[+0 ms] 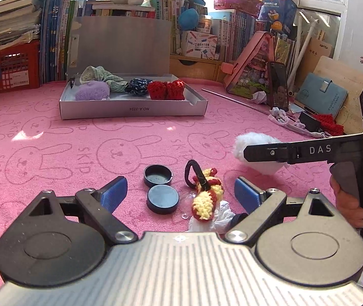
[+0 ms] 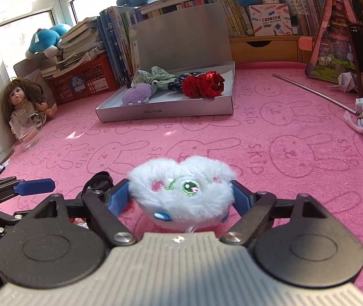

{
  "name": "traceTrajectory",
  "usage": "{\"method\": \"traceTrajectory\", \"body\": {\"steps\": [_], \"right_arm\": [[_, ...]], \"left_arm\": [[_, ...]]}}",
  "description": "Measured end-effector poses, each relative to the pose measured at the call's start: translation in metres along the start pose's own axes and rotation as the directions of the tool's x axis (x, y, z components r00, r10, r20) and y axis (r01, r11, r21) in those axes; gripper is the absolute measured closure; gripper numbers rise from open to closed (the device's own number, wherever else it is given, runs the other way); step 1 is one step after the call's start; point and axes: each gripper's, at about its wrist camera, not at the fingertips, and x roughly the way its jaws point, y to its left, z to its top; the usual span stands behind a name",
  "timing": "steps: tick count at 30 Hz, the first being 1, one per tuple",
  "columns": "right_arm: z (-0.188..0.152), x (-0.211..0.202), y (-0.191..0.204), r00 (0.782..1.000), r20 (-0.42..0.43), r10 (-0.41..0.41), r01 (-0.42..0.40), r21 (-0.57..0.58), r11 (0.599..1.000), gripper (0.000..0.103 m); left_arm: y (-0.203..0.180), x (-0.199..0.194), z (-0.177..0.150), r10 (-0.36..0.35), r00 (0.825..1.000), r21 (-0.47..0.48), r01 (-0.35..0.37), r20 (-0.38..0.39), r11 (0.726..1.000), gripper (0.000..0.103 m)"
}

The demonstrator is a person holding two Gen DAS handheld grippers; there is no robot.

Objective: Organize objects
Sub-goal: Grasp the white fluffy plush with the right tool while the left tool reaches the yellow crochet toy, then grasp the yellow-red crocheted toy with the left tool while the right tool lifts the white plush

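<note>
Right gripper (image 2: 181, 199): jaws hugging the white plush (image 2: 181, 191).
Left gripper (image 1: 181, 193): jaws released, empty.
Risk: soft fur could slip free during lifting.

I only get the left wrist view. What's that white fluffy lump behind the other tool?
Observer: A white plush with a green eye stitched on its face.
Operator: Is it being grabbed?
Observer: It sits between the jaws of the right gripper, with both blue pads against its fur.
Operator: Anything off to the left that I'm missing?
Observer: A doll sits in the far left corner with an empty glass in front of it.
</note>
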Motion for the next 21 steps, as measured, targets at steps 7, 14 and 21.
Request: {"method": "traceTrajectory", "body": {"steps": [7, 14, 21], "right_arm": [[-0.005, -0.006, -0.012, 0.999, 0.015, -0.049, 0.048, 0.034, 0.998, 0.021], [-0.009, -0.007, -0.017, 0.998, 0.012, -0.067, 0.066, 0.045, 0.997, 0.02], [-0.011, -0.006, -0.016, 0.998, 0.004, -0.067, 0.066, 0.042, 0.997, 0.02]], "left_arm": [[-0.016, 0.015, 0.004, -0.009, 1.0, -0.015, 0.009, -0.005, 1.0, 0.01], [-0.026, 0.025, 0.007, -0.024, 0.999, 0.003, 0.024, -0.026, 1.0, 0.032], [-0.03, 0.03, 0.007, -0.025, 0.998, 0.051, 0.028, -0.062, 0.998, 0.054]]}}
